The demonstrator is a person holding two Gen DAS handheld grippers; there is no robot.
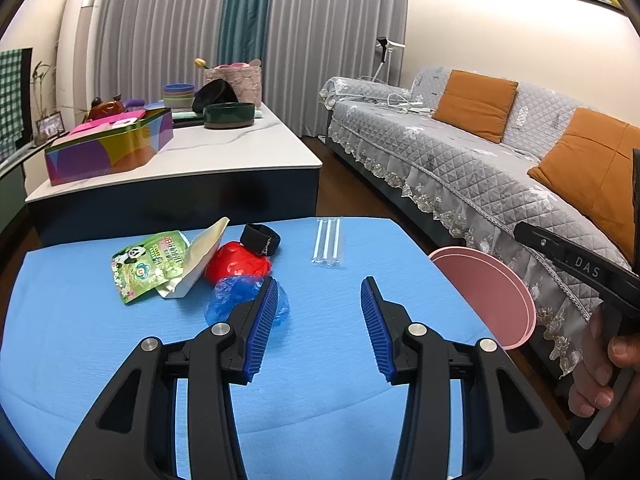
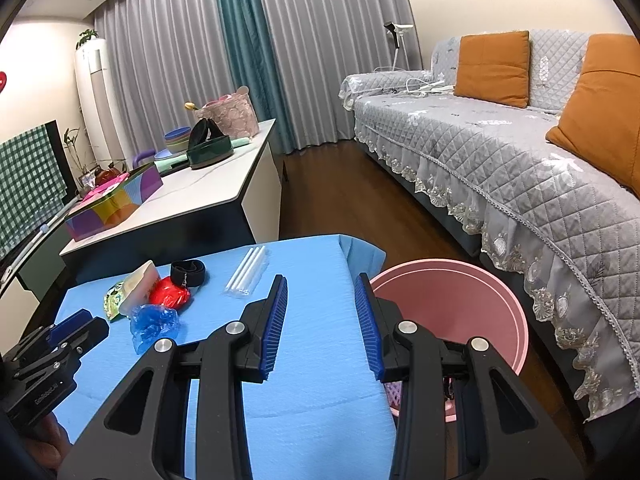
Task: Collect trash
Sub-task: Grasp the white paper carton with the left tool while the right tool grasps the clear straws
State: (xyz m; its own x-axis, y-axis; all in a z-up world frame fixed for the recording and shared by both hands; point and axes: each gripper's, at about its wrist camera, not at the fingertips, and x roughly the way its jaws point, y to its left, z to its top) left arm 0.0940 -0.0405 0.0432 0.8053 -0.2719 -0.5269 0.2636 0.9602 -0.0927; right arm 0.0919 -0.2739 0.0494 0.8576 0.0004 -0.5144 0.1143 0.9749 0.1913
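Note:
On the blue table (image 1: 120, 360) lie a green panda wrapper (image 1: 146, 266), a cream pouch (image 1: 202, 256), a red crumpled bag (image 1: 238, 266), a blue crumpled bag (image 1: 236, 302), a black band (image 1: 260, 240) and a clear pack of white straws (image 1: 328, 242). My left gripper (image 1: 320, 320) is open and empty, just right of the blue bag. My right gripper (image 2: 320, 320) is open and empty over the table's right edge, beside the pink bin (image 2: 460, 312). The trash also shows in the right wrist view: blue bag (image 2: 154, 326), red bag (image 2: 170, 294), straws (image 2: 246, 272).
A white-topped counter (image 1: 224, 152) behind the table carries a colourful box (image 1: 108, 150), bowls and a basket. A grey sofa (image 2: 520, 168) with orange cushions runs along the right. The pink bin also shows in the left wrist view (image 1: 488, 292), on the wooden floor.

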